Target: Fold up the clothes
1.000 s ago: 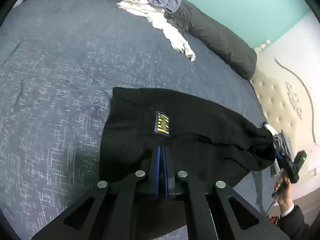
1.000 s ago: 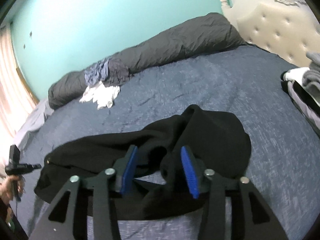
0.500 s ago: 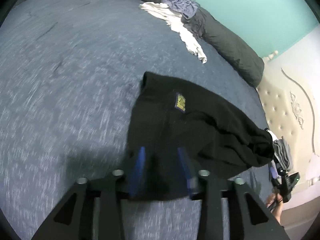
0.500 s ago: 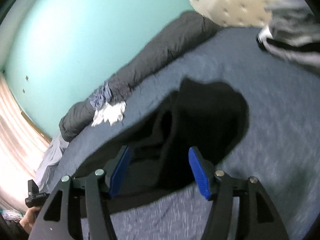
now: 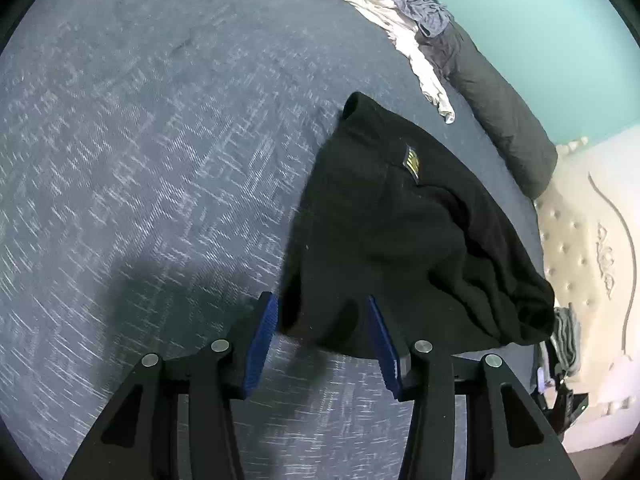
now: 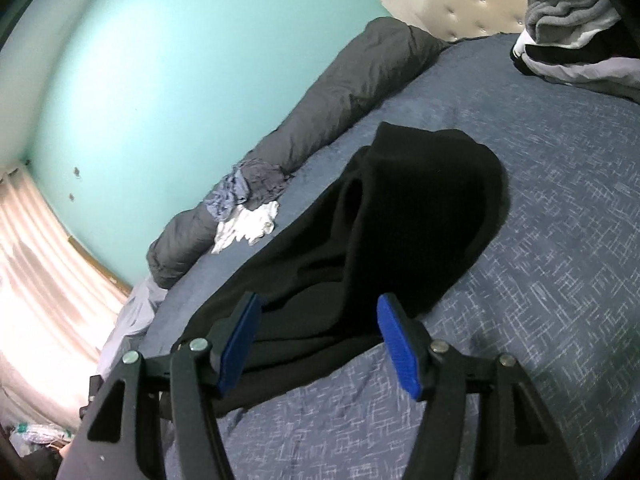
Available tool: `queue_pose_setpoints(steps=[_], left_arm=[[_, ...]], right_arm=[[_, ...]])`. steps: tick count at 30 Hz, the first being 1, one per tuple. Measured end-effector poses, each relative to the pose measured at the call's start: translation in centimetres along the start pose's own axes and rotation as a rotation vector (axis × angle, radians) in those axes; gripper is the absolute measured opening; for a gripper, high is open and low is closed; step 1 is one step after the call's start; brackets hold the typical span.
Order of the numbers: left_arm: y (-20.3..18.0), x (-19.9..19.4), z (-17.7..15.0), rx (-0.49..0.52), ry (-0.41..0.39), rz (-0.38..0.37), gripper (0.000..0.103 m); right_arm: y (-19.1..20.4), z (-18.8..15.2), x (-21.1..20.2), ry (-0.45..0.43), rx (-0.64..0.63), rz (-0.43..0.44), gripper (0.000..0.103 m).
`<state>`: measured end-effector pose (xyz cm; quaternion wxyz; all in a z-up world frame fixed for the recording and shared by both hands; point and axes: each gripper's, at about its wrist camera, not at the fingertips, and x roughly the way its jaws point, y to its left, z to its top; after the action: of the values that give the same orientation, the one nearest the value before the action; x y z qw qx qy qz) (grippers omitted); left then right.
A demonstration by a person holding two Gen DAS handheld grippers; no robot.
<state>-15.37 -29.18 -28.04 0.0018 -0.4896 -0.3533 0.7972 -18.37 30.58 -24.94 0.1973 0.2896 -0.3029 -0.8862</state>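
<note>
A black garment (image 5: 404,236) with a small yellow and blue label (image 5: 412,160) lies in a long folded strip on the blue bedspread (image 5: 140,140). My left gripper (image 5: 320,312) is open just above one end of it, nothing between its blue pads. In the right wrist view the same black garment (image 6: 400,220) stretches away, its far end rounded and bunched. My right gripper (image 6: 318,320) is open above the near edge, holding nothing.
A rolled dark grey duvet (image 5: 500,100) runs along the teal wall, with a white garment (image 5: 412,48) and a blue-grey one (image 5: 416,4) on it. Folded clothes (image 6: 572,32) are stacked near the tufted headboard (image 5: 576,248). Curtains (image 6: 36,272) hang at the left.
My left gripper let go of the black garment, opened and pulled back. The right gripper widened and lifted away. The garment now lies free on the bed.
</note>
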Motion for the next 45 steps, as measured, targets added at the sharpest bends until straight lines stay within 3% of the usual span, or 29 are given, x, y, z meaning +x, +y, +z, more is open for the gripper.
queue_pose_setpoints(steps=[3, 9, 14, 20, 32, 39, 45], left_arm=[[-0.6, 0.6, -0.5, -0.003, -0.002, 0.016, 0.058], [-0.2, 1.3, -0.6, -0.053, -0.031, 0.029, 0.056], [-0.4, 1.0, -0.5, -0.023, -0.043, 0.046, 0.018], [-1.3, -0.3, 0.3, 0.02, -0.071, 0.044, 0.006], [-1.9, -2.0, 0.1, 0.053, -0.068, 0.007, 0.006], [-3.4, -3.2, 0.3, 0.085, -0.131, 0.019, 0.008], [-5.1, -4.5, 0.6, 0.135, -0.184, 0.002, 0.025]], right_arm=[[-0.4, -0.1, 0.1, 0.009, 0.017, 0.004, 0.062], [-1.4, -0.2, -0.1, 0.002, 0.057, 0.016, 0.062], [-1.9, -0.1, -0.3, -0.007, 0.071, 0.009, 0.063], [-1.8, -0.5, 0.1, 0.011, 0.073, 0.004, 0.063], [-3.2, -0.1, 0.0, 0.025, 0.119, -0.048, 0.063], [-4.6, 0.5, -0.4, 0.023, 0.169, -0.096, 0.067], [-5.8, 3.1, -0.4, 0.03, 0.183, -0.154, 0.067]])
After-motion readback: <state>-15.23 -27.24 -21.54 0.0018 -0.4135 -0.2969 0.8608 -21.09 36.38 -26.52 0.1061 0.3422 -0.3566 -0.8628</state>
